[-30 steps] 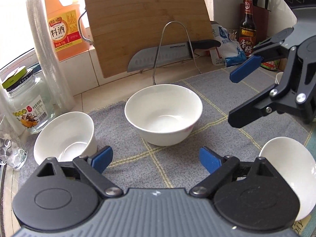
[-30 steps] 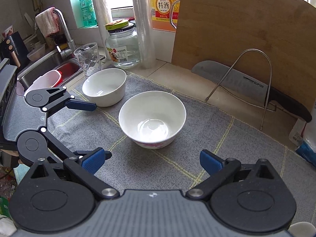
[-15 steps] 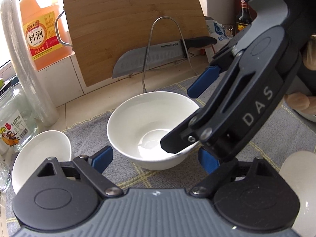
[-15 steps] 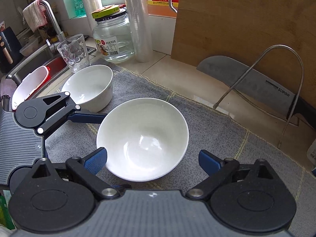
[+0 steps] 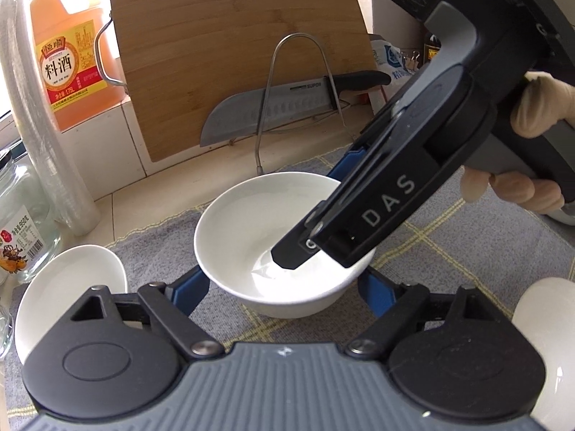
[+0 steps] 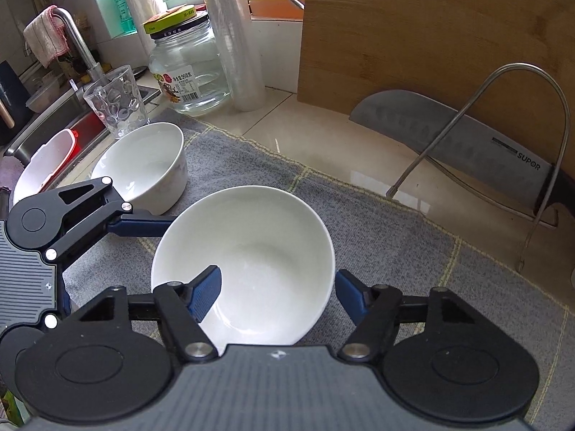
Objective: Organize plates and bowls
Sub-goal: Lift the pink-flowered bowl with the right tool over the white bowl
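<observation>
A smaller white ceramic bowl (image 6: 143,165) sits on the left of the grey checked cloth mat (image 6: 395,237). The left gripper (image 5: 284,287) straddles the big round white ceramic bowl (image 6: 244,262) mid-mat, jaws wide, not visibly touching. The right gripper (image 6: 276,287) has been closing, one finger inside the rim and one outside; can't tell if it's pinching.

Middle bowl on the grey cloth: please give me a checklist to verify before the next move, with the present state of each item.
1. Right gripper straddles the wall of the middle bowl, one finger inside, one outside: ok.
2. Its jaws, which have just been closing, press on the wall: not ok, they stand apart.
3. Left gripper jaws, also just closing, flank the bowl on both sides; contact: cannot tell.
4. Bowl upright on the grey cloth: ok.
5. Small bowl stands apart from the middle bowl: ok.
6. Knife clear of both grippers: ok.
</observation>
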The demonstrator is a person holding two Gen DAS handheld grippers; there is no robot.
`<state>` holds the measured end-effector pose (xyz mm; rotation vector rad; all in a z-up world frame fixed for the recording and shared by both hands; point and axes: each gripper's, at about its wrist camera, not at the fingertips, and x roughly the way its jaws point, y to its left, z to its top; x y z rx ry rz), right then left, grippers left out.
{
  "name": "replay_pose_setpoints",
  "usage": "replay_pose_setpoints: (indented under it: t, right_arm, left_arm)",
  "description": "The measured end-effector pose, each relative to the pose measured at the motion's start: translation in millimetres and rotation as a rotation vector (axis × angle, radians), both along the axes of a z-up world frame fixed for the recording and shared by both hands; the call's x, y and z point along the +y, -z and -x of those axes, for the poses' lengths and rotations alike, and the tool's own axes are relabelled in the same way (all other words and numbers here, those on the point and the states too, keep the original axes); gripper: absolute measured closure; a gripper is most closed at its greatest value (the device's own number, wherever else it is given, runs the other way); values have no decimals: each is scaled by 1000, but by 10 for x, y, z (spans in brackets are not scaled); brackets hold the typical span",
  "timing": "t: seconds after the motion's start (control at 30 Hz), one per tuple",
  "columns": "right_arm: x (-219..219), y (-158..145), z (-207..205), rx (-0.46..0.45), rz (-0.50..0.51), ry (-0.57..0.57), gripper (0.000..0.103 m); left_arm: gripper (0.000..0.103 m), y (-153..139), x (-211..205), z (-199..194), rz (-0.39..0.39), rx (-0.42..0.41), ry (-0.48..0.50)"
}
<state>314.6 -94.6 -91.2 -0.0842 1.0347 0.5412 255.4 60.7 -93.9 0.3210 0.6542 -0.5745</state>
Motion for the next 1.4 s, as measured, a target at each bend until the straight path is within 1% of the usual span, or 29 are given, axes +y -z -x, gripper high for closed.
replay_pose_setpoints:
  t: [0.17, 0.23, 0.5, 0.7, 0.93, 1.4]
  right_arm:
    - [-3, 6, -34, -7, -9, 12, 32]
    - [1, 4, -52, -4, -16, 13, 36]
    - [43, -3, -61, -3, -9, 8, 36]
    - [9, -31, -2, 6, -25, 6, 36]
    - [-40, -190, 206, -6, -45, -5, 36]
    - [-172, -640, 881, -49, -54, -41, 36]
  left_arm:
    - [14, 6, -1, 13, 1, -8, 1]
    - [14, 3, -1, 11, 1, -6, 2]
    - [14, -20, -7, 7, 0, 2, 3]
    - [14, -58, -22, 82, -11, -5, 18]
    - [14, -188, -53, 294, -16, -23, 26]
    - [14, -515, -171, 872, -8, -22, 51]
